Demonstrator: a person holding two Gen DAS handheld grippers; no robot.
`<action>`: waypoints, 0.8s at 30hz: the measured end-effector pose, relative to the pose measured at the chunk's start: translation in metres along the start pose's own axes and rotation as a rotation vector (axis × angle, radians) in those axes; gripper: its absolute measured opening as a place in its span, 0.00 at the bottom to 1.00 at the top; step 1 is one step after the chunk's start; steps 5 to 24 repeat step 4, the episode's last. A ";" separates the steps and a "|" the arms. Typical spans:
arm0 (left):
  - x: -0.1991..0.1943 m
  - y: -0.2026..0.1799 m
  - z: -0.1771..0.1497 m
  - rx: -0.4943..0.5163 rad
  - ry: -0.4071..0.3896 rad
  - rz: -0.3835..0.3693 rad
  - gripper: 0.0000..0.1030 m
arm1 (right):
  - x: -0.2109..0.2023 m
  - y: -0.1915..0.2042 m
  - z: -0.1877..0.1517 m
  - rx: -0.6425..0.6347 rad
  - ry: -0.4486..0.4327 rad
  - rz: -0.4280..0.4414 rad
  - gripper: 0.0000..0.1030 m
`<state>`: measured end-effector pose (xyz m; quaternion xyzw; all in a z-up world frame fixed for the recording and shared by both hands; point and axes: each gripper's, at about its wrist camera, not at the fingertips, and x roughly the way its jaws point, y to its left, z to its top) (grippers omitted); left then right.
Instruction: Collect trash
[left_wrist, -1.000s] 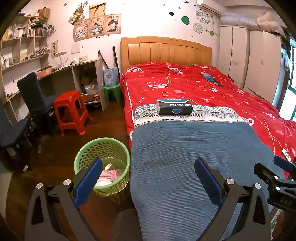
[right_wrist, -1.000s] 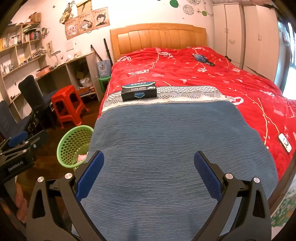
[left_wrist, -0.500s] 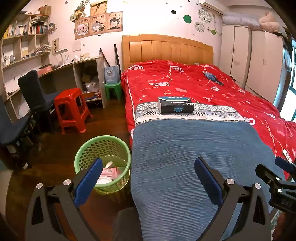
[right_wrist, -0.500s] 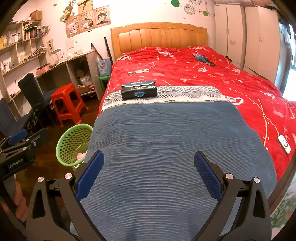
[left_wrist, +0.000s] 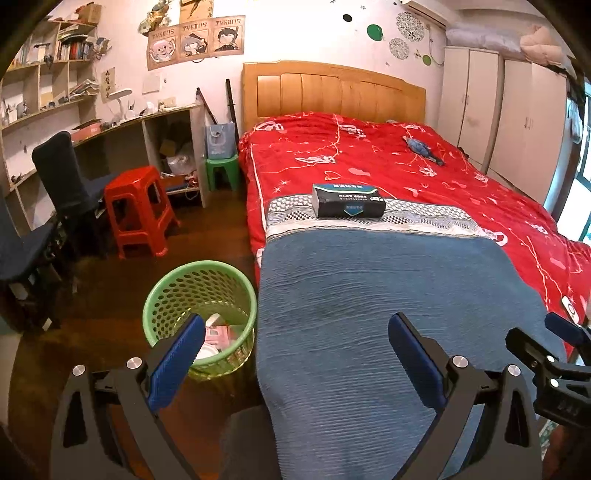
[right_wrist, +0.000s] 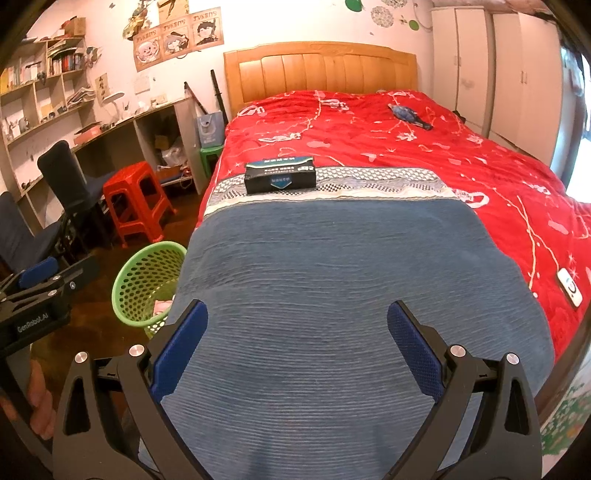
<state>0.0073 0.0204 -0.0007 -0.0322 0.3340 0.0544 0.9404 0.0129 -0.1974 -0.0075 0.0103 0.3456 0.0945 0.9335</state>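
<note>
- While both tools hover over the foot of the bed, the left gripper (left_wrist: 295, 354) has its blue-padded jaws spread wide and empty; it also shows at 9 o'clock in the right wrist view (right_wrist: 40, 291).
- Right gripper (right_wrist: 297, 343): jaws likewise spread wide, nothing between them; seen at 4 o'clock in the left wrist view (left_wrist: 550, 354).
- Green perforated wastebasket (left_wrist: 166, 295): on the dark wooden floor, just beside the bed's left edge, at 7 o'clock in the left view and at 8 o'clock in the right view (right_wrist: 136, 273).
- Trash in basket (left_wrist: 218, 332): pink and white pieces lie at the bottom; exact kinds cannot be told.
- Dark tissue pack (left_wrist: 347, 201): lying flat on the patterned band of the bedding, at 12 o'clock from both grippers, well apart from them (right_wrist: 280, 175).
- Blue ribbed blanket (left_wrist: 388, 295): covers the near half of the bed, directly below both grippers.
- Red bedspread (left_wrist: 369, 155): covers the far half up to the wooden headboard (left_wrist: 332, 88).
- Small blue-grey object (left_wrist: 421, 147): on the bedspread at 1 o'clock; too small to identify.
- White phone-like item (right_wrist: 570, 286): on the bedspread's right edge, at 3 o'clock in the right view.
- Red plastic stool (left_wrist: 138, 206): at 10 o'clock, beside a dark chair (left_wrist: 62, 173).
- Green stool (left_wrist: 221, 168): at 11 o'clock, carrying a pale gift bag (left_wrist: 221, 140).
- A hand (right_wrist: 40, 406) grips the left tool's handle at 8 o'clock in the right view.
</note>
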 end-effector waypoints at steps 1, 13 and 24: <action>0.000 0.000 0.000 0.000 0.001 -0.001 0.93 | 0.000 0.000 0.000 0.000 0.001 -0.001 0.94; 0.001 -0.001 -0.001 0.002 0.005 -0.004 0.93 | 0.002 0.000 -0.002 0.001 0.004 -0.001 0.94; 0.001 -0.001 -0.001 0.002 0.005 -0.004 0.93 | 0.002 0.000 -0.002 0.001 0.004 -0.001 0.94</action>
